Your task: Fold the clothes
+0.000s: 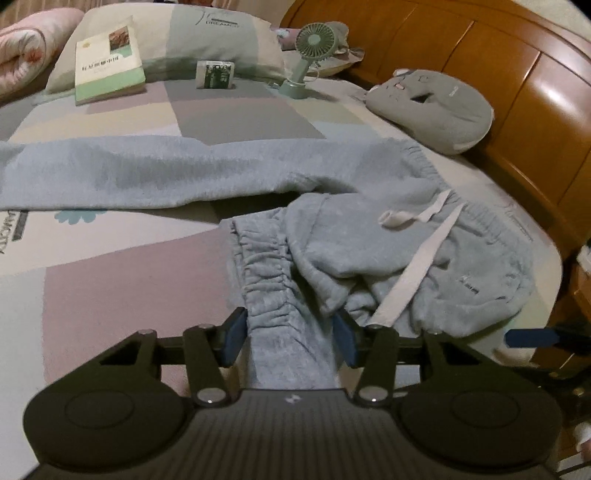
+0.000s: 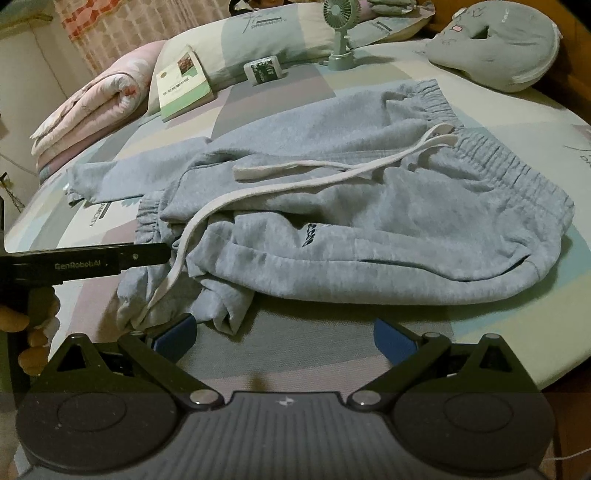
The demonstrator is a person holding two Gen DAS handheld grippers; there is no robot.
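Two grippers work over a bed (image 1: 110, 266) covered in a pastel patchwork sheet, where a pair of light grey sweatpants (image 1: 369, 229) lies rumpled across the middle, one leg stretched out to the left and the waist end heaped to the right. Along the far side, from the left, are a rolled pink quilt (image 1: 18, 48), a green-and-white book (image 1: 107, 62) leaning on a pillow (image 1: 207, 33), a small printed box (image 1: 216, 74), a green handheld fan (image 1: 314, 48) upright in its stand, a grey plush cushion (image 1: 432, 110), and the curved wooden headboard (image 1: 480, 55). The left gripper (image 1: 290, 338) has its jaws clamped on a gathered, elastic-ribbed part of the sweatpants; the cloth fills the gap and meets both blue pads. A white drawstring (image 1: 417, 266) runs from the waistband down to just beside the right-hand pad. In the right wrist view, fingers of the person's hand (image 2: 33, 325) show at the left edge below the left gripper's black arm. The right gripper (image 2: 284, 338) sits at the near edge of the sweatpants with its jaws released and wide apart, only bare sheet between them; its left pad is just beside a loose fold of grey cloth.
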